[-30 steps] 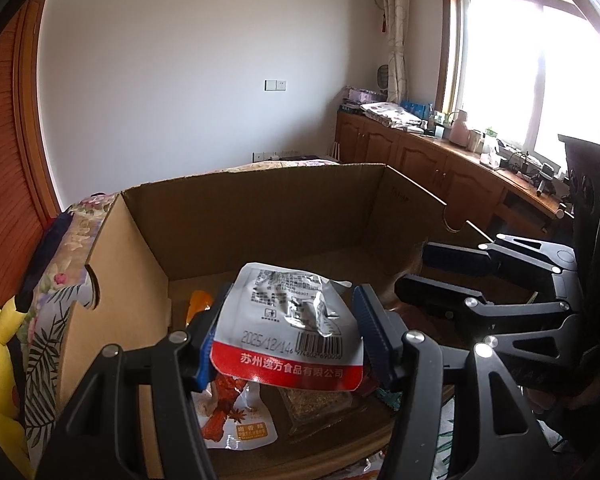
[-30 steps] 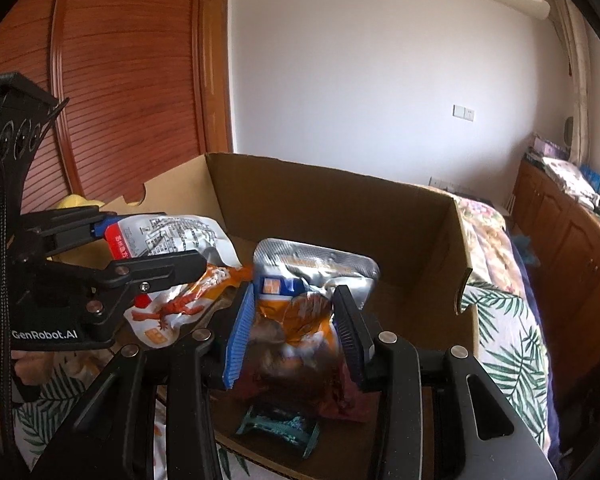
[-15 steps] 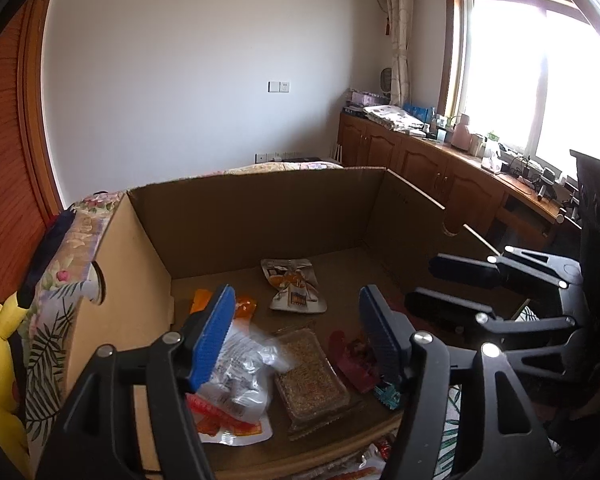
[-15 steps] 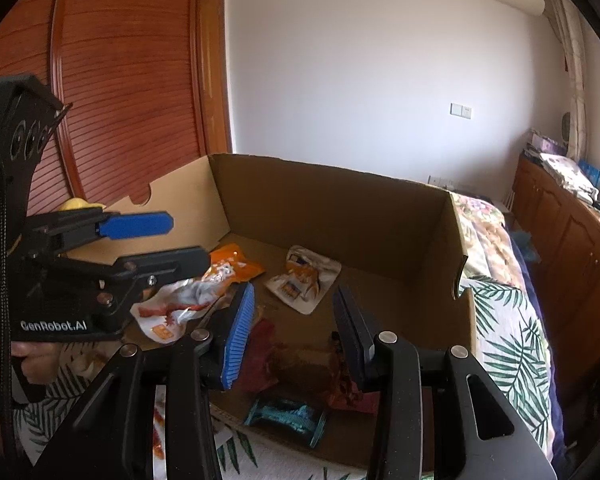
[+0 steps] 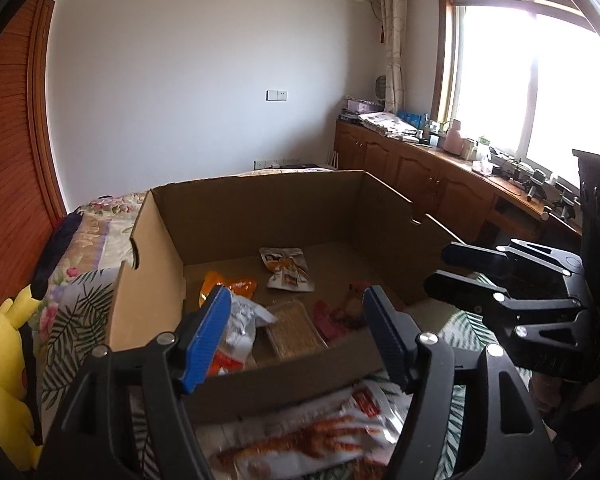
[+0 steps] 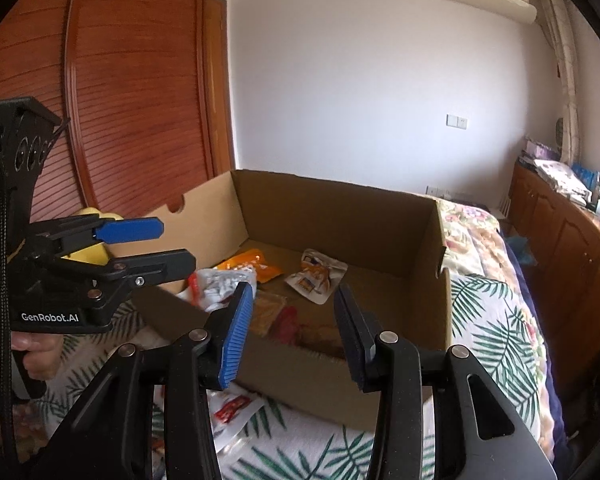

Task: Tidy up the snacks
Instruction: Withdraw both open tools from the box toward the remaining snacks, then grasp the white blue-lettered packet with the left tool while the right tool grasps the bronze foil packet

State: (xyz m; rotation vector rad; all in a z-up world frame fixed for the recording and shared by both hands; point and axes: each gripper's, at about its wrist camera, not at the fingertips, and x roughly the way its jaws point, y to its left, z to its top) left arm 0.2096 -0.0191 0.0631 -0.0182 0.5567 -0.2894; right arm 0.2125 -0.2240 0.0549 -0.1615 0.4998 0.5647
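A: Left wrist view: left tongs [image 5: 296, 334] are hanging spread and empty over the cardboard box's [image 5: 156, 280] near wall; snack packets [image 5: 286, 270] are lying inside.

B: Right tongs [image 6: 294, 334] are gaping too. Next likely needs dipping to the loose packet [image 5: 320, 440] on the bed [image 6: 496, 320], clearing that rim.

Snack packets [image 5: 286, 276] inside cardboard box [image 5: 260, 204] on bed; another packet [image 5: 316, 440], apparently, before box.
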